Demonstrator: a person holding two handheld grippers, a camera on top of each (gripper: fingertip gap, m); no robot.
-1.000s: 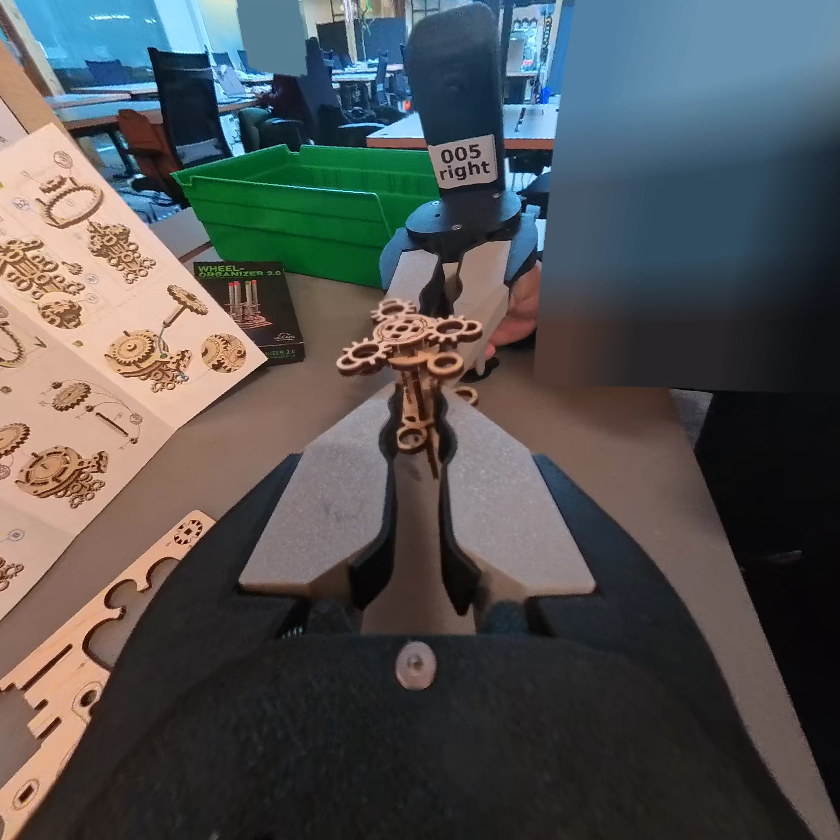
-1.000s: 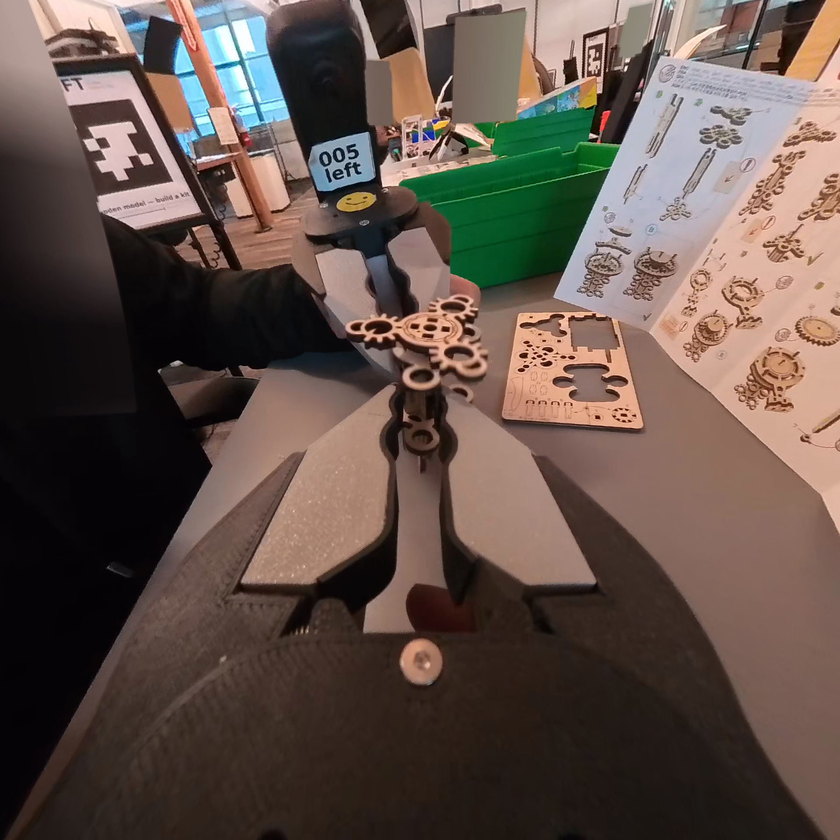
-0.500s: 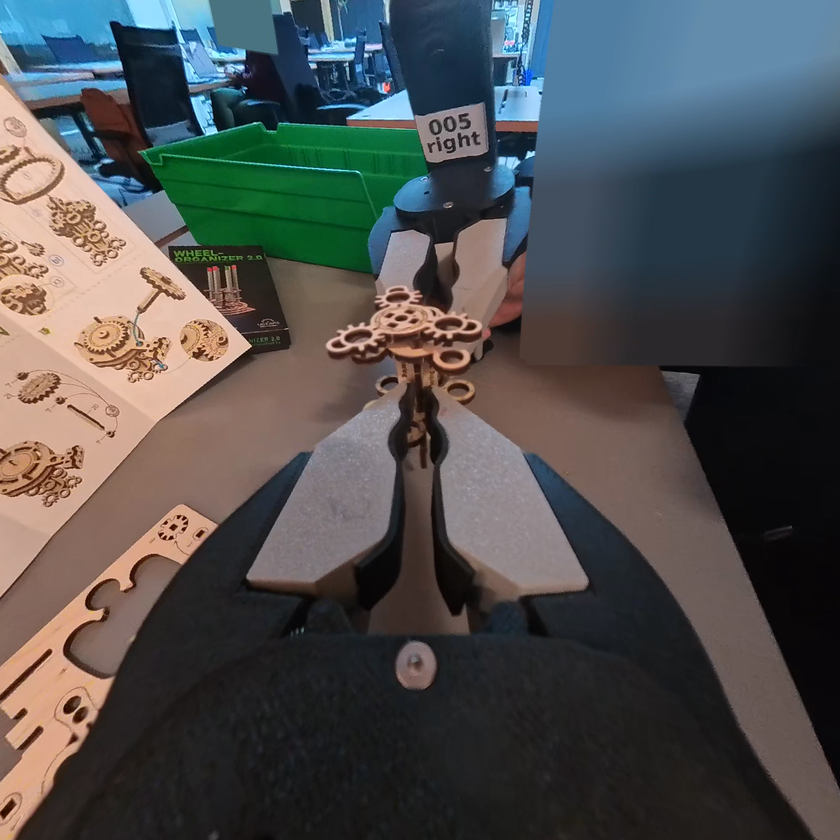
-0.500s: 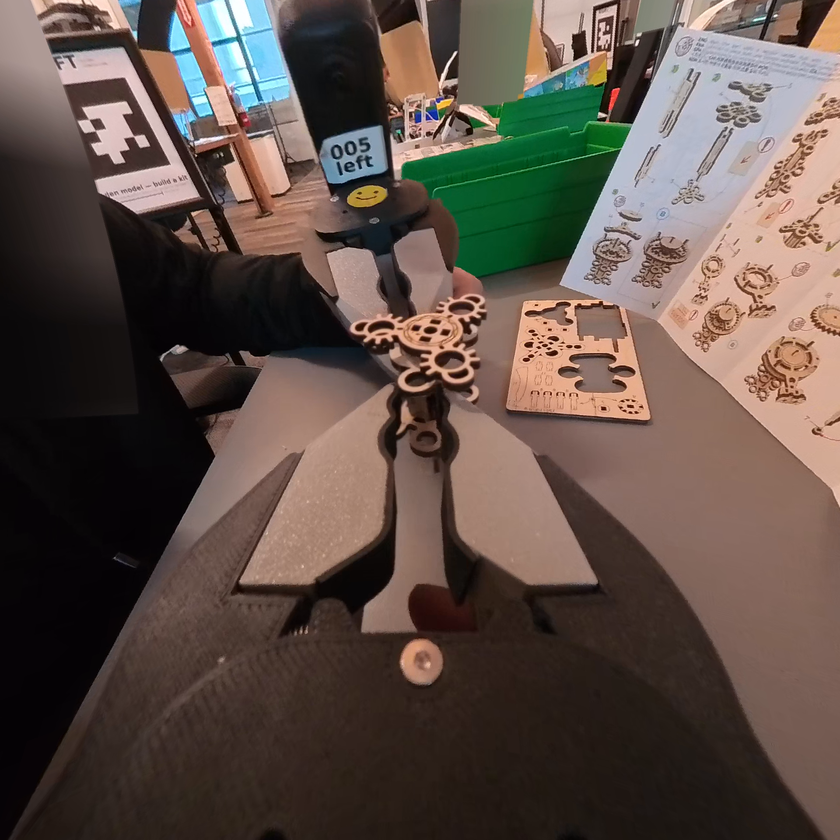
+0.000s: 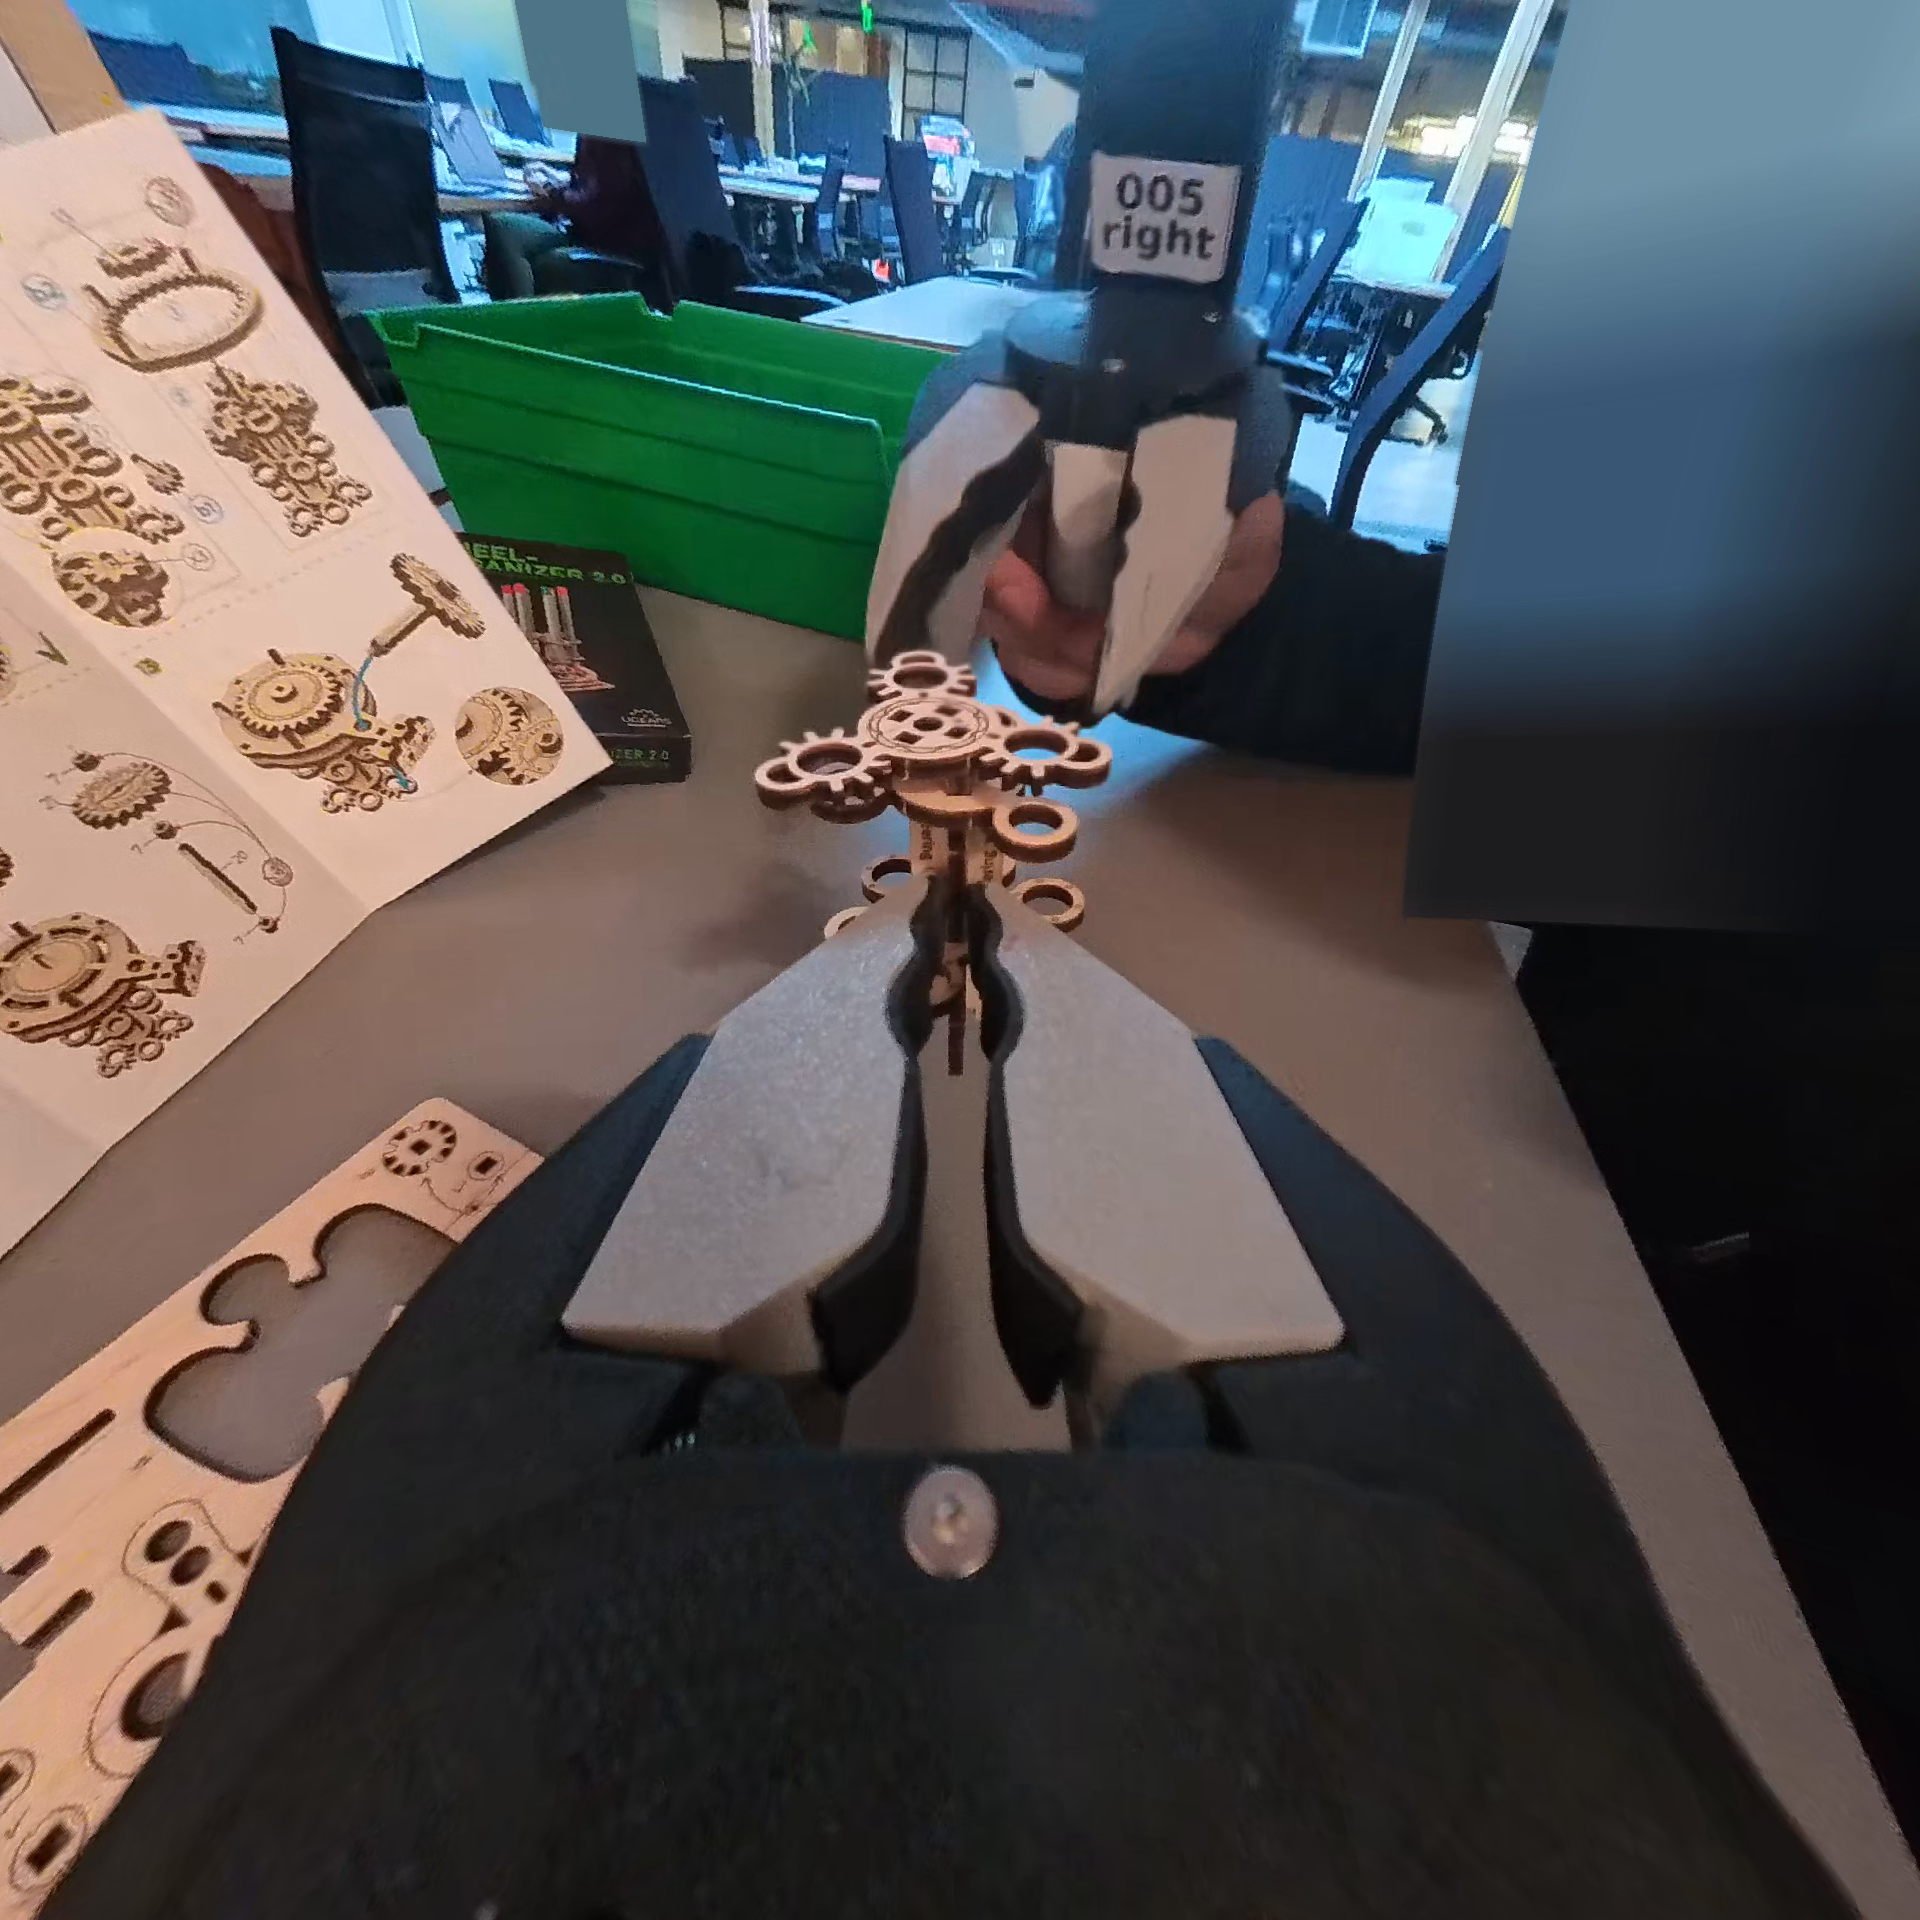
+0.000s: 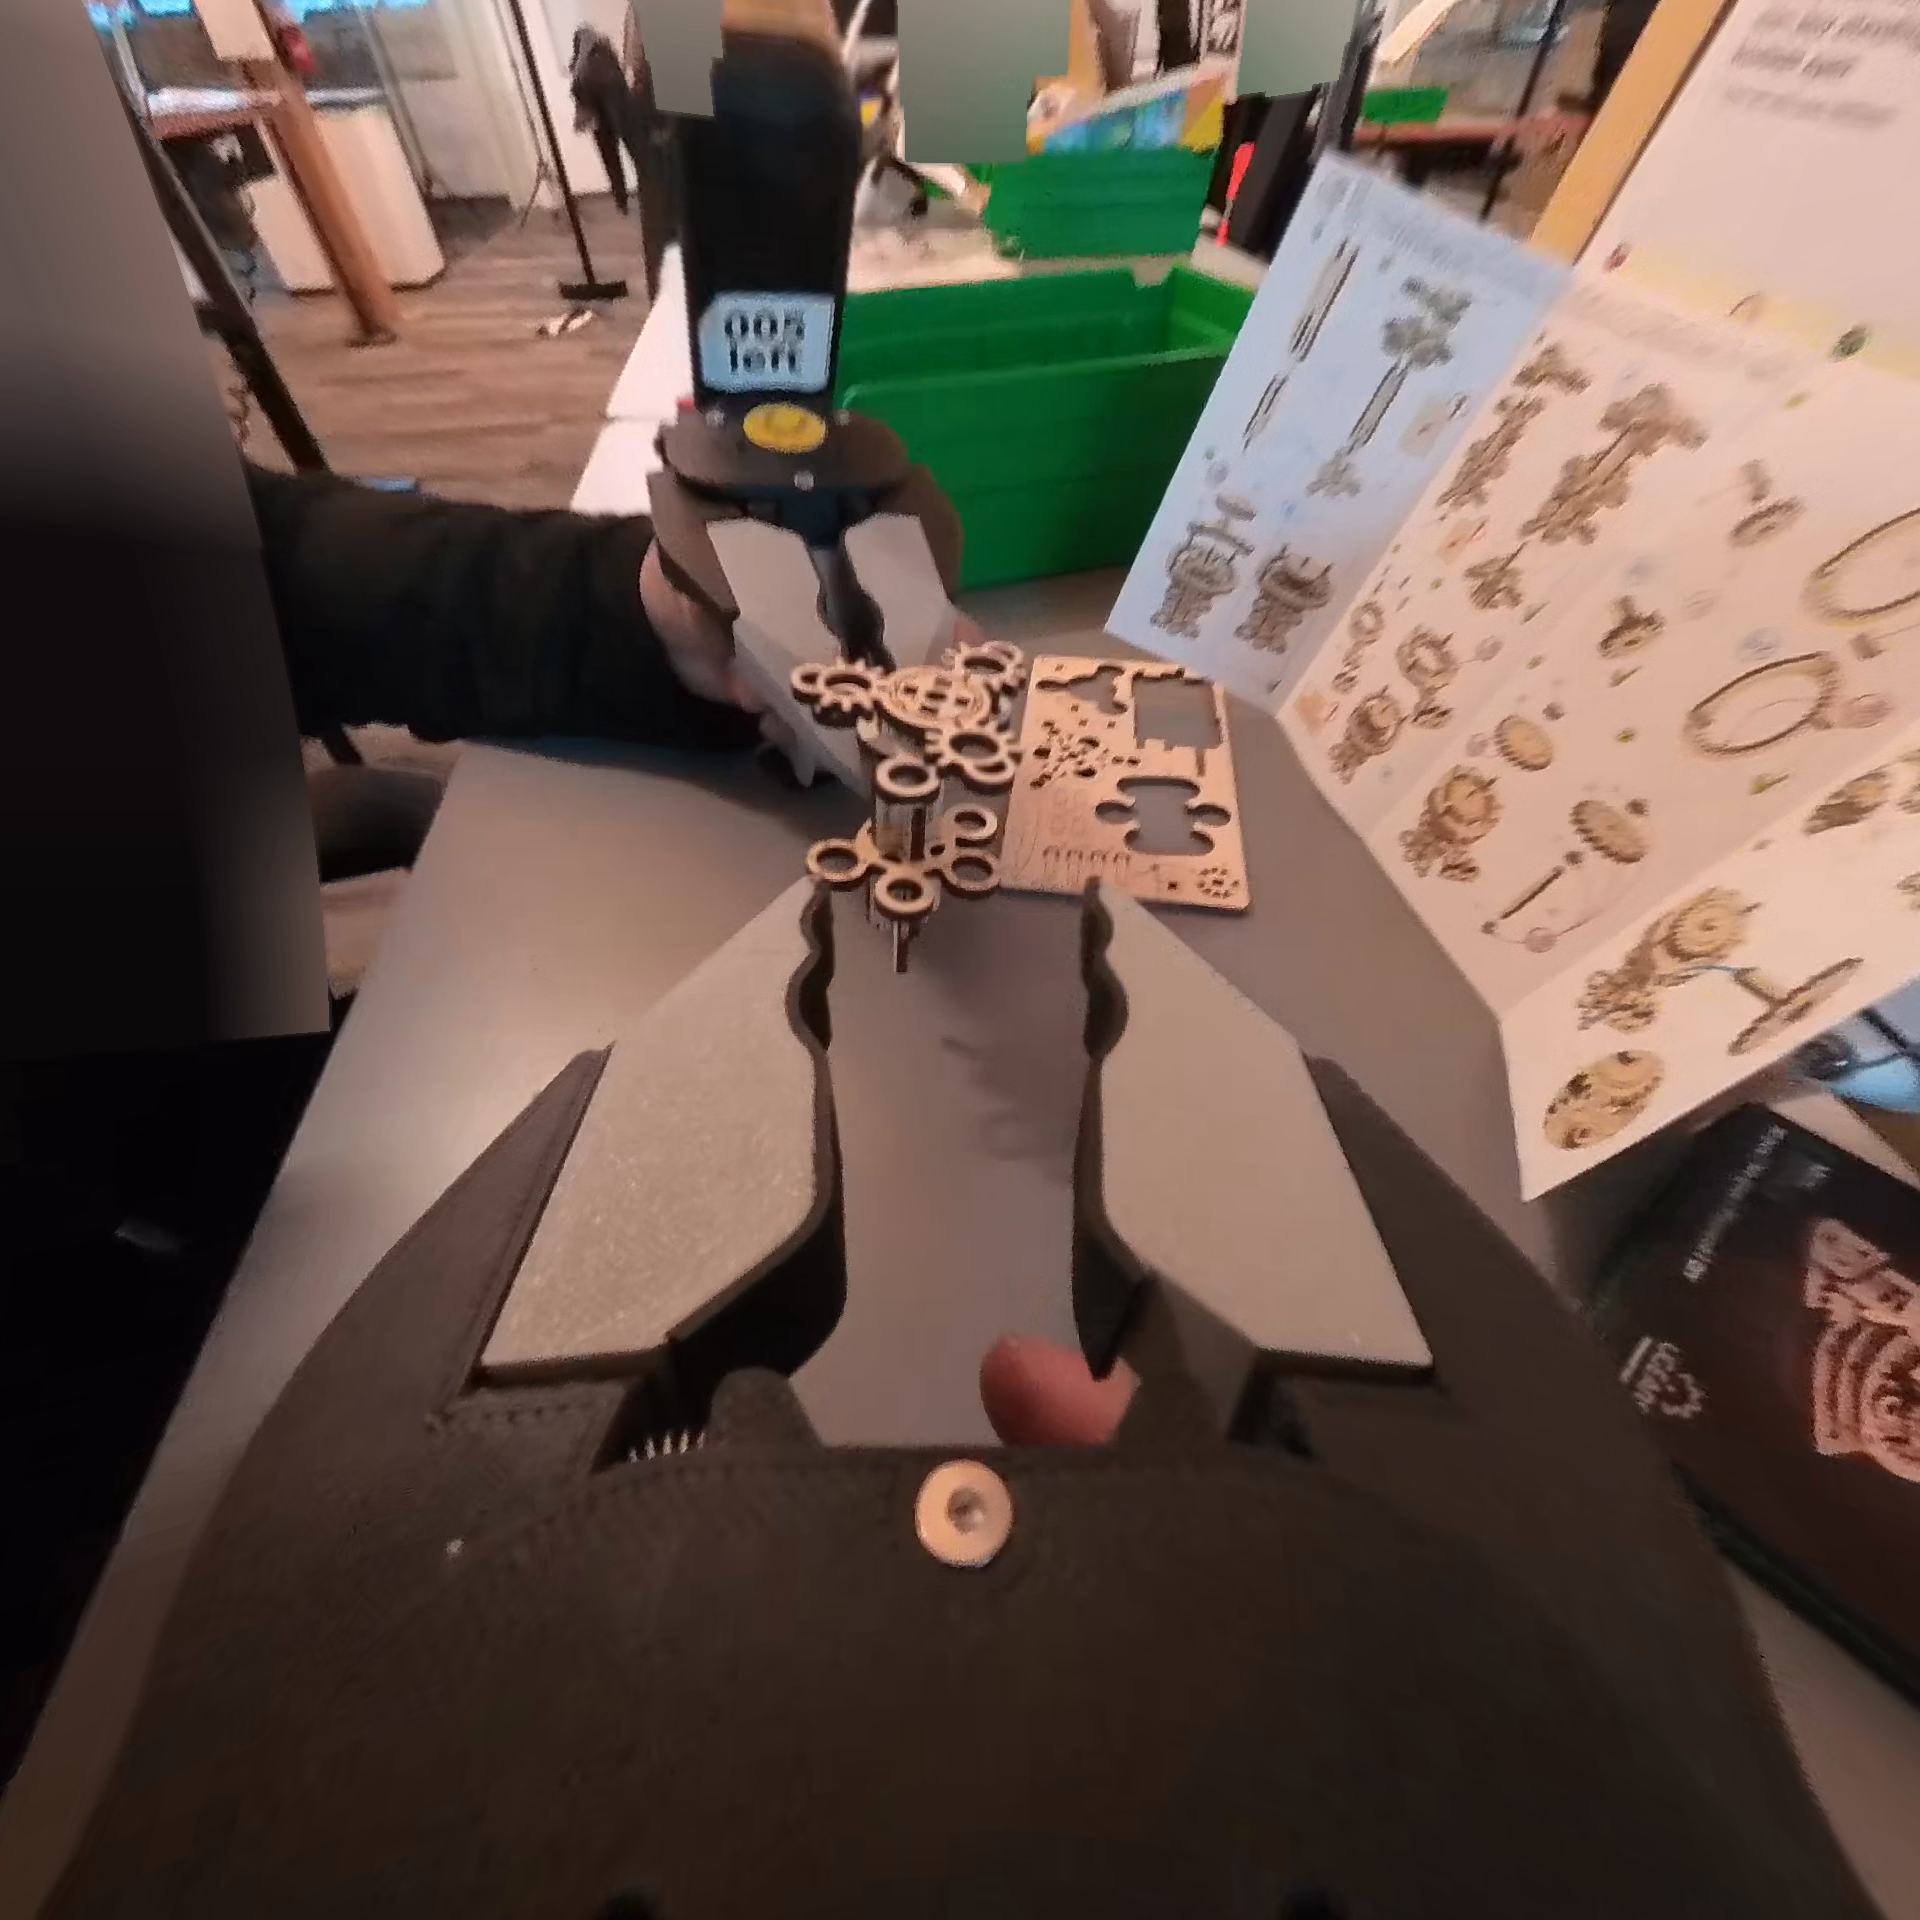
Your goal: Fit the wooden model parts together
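Observation:
The wooden model (image 5: pixel 932 750) is a stem with a gear-shaped top plate and ring plates lower down. My left gripper (image 5: pixel 951 951) is shut on the lower stem and holds it upright above the grey table (image 5: pixel 1195 1039). In the right wrist view the model (image 6: pixel 902 800) sits just beyond my right gripper (image 6: pixel 961 920), which is open and empty, with the left fingertip (image 6: pixel 805 920) close to the stem's bottom. The right gripper also shows in the left wrist view (image 5: pixel 997 665), raised behind the model with its jaws apart. The left gripper (image 6: pixel 862 717) shows behind the model.
A green bin (image 5: pixel 644 447) stands at the back. An instruction sheet (image 5: pixel 208 623) stands propped beside it, also in the right wrist view (image 6: pixel 1558 675). A punched wooden sheet (image 6: pixel 1132 790) lies flat. A black box (image 5: pixel 582 644) lies near the bin. The table edge (image 5: pixel 1558 1091) is close. My right fingertips sit around 5 cm from my left ones.
My right gripper has opened, let go of the model's stem and drawn back. My left gripper still holds the model, now gripping it alone.

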